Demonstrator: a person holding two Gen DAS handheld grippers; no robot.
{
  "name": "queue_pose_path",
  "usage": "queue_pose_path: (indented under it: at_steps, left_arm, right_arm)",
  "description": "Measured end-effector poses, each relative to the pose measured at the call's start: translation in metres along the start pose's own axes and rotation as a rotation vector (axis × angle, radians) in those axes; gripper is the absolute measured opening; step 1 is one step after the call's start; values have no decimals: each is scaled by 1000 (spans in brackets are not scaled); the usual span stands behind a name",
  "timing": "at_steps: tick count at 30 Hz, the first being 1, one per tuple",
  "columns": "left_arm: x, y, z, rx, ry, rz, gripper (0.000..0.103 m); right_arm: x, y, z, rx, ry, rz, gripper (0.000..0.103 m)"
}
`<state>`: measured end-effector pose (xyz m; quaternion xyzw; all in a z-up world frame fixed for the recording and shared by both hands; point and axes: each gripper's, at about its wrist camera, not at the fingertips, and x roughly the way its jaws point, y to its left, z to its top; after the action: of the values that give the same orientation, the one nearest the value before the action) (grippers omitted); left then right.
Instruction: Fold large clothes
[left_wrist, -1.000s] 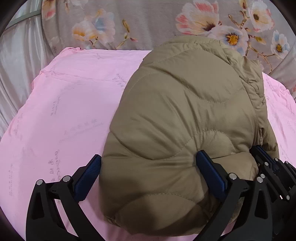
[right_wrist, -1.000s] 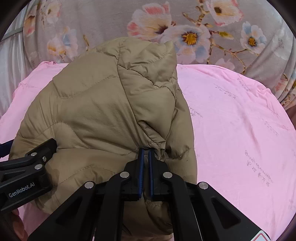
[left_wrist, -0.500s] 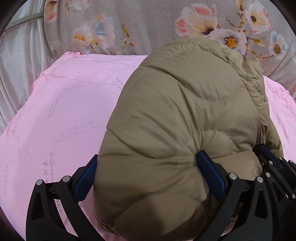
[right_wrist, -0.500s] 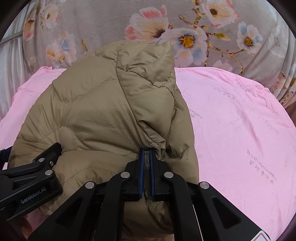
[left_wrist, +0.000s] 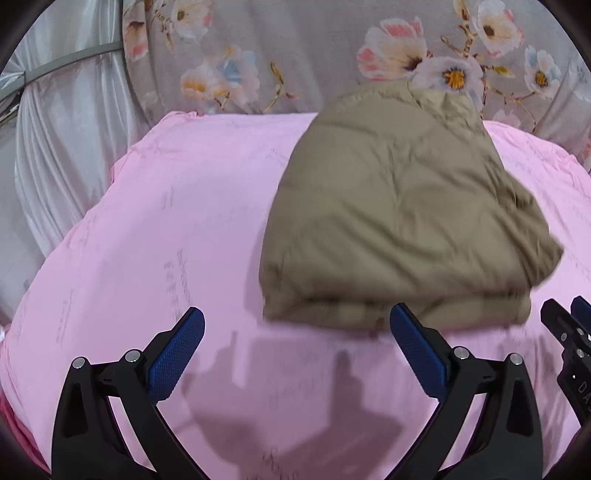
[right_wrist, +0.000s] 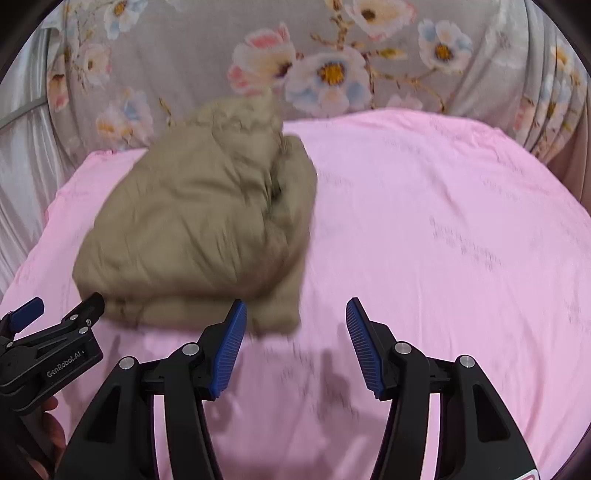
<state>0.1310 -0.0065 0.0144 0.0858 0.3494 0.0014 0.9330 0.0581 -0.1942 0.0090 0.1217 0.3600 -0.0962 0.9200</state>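
A tan quilted puffer jacket (left_wrist: 399, 214) lies folded in a thick bundle on the pink sheet (left_wrist: 166, 229). It also shows in the right wrist view (right_wrist: 199, 229), left of centre. My left gripper (left_wrist: 297, 332) is open and empty, just in front of the bundle's near edge. My right gripper (right_wrist: 295, 325) is open and empty, near the bundle's front right corner. Each gripper shows at the edge of the other's view. Both views are blurred by motion.
The pink sheet (right_wrist: 443, 240) covers a rounded bed or table. A grey floral curtain (left_wrist: 314, 55) hangs behind it and a silvery drape (left_wrist: 62, 147) hangs at the left. The person's hand (right_wrist: 48, 424) shows at the lower left.
My right gripper has opened and let go of the jacket. Both grippers have pulled back toward me, and the folded jacket now rests on the sheet.
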Motion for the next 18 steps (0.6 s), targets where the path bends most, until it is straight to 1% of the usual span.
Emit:
queue_pose_path:
  at_steps: [3, 6, 7, 9, 10, 13, 15, 18]
  left_arm:
    - [4, 1, -22, -25, 57, 0, 98]
    - [6, 2, -35, -36, 93, 20, 98]
    - [5, 2, -36, -39, 89, 16, 98]
    - [-1, 2, -38, -40, 61, 19, 98]
    - [-3, 1, -39, -36, 52, 26, 98]
    - [-9, -8, -40, 2, 23, 41, 98]
    - [-12, -14, -41, 35, 1, 44, 98]
    - [-14, -18, -42, 58, -14, 56, 98]
  right_arm:
    - [-1, -4, -18, -7, 32, -3, 56]
    - [-4, -2, -33, -23, 59, 2, 61]
    - [-6, 1, -37, -32, 61, 5, 61]
    - [-12, 10, -41, -74, 36, -10, 65]
    - [-14, 14, -42, -98, 20, -24, 69]
    - [-15, 22, -43, -138, 7, -60, 70]
    - [-16, 20, -43, -130, 6, -60, 70]
    - [-17, 13, -43, -100, 0, -48, 71]
